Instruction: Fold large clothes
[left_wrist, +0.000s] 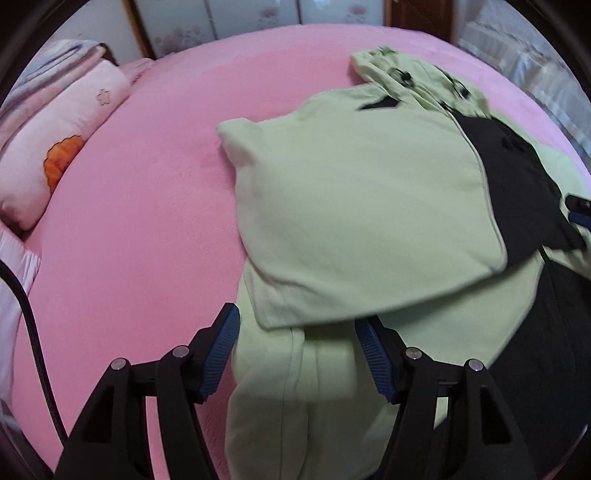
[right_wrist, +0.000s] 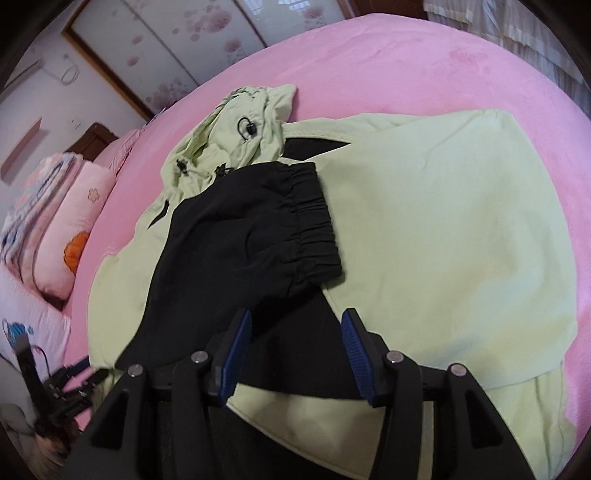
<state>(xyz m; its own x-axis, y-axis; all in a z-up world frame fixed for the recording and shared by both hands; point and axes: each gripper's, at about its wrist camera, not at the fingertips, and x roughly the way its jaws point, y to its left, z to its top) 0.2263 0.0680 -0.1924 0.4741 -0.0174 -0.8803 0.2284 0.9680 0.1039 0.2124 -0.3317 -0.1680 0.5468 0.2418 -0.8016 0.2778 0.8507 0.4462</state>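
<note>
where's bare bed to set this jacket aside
Bare pink sheet lies between the pillows and the green jacket, and beyond its hood toward the wardrobe doors. It is crowded under both open grippers, left and right, where the jacket's layers overlap.

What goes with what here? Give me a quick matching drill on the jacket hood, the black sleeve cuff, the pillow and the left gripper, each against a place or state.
Things:
1. hood
2. black sleeve cuff
3. pillow
4. left gripper

Places or states:
A. at the left edge of the pink bed, orange patch on it
B. open, fingers either side of the light green hem
C. bunched at the far end of the jacket, black drawcord toggles showing
D. laid across the light green jacket body, elastic gathered

Pairs: 1-C, 2-D, 3-A, 4-B
</note>
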